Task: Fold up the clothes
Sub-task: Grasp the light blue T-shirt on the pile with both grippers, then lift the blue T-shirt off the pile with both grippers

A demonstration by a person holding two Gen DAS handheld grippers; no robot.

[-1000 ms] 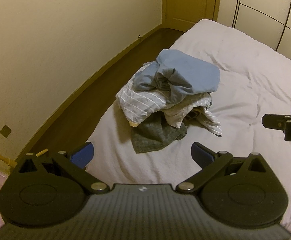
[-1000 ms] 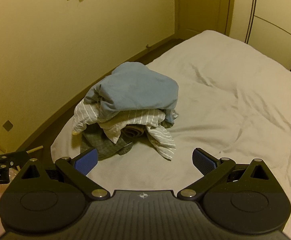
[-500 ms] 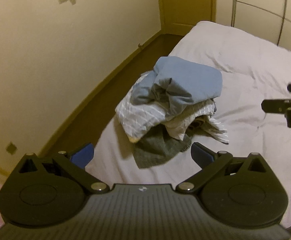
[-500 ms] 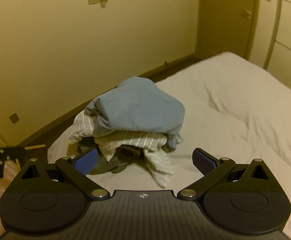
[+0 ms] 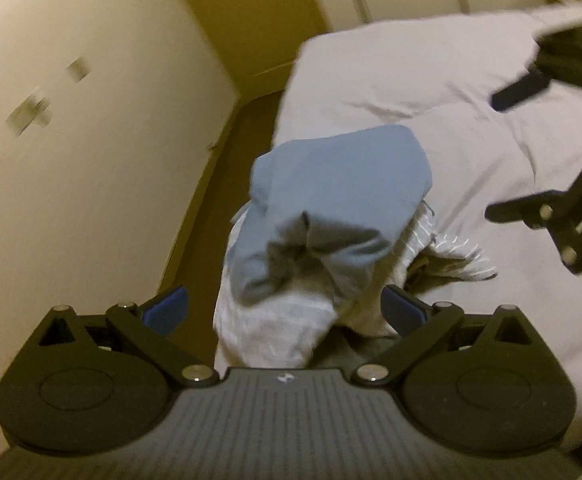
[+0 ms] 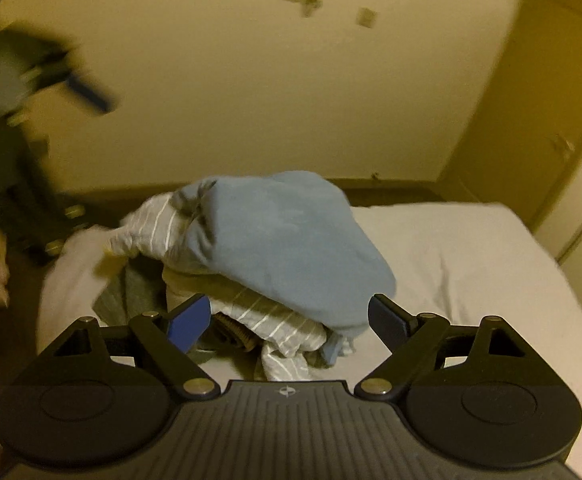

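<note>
A pile of clothes [image 5: 331, 232] sat by the bed's [image 5: 471, 120] left edge, a blue one [image 6: 287, 240] on top. The left gripper [image 5: 283, 308] and right gripper [image 6: 289, 320] were both wide apart, holding nothing, close to the pile.

Rumpled clothes pile [image 6: 259, 264], blue garment [image 5: 339, 192] topmost, near bed's edge.

bed [image 6: 471, 248]: white sheet, wrinkled | wall [image 6: 251, 80]: cream, switch plates | door [image 6: 551, 100]: far corner | floor [image 5: 211, 200]: dark
</note>
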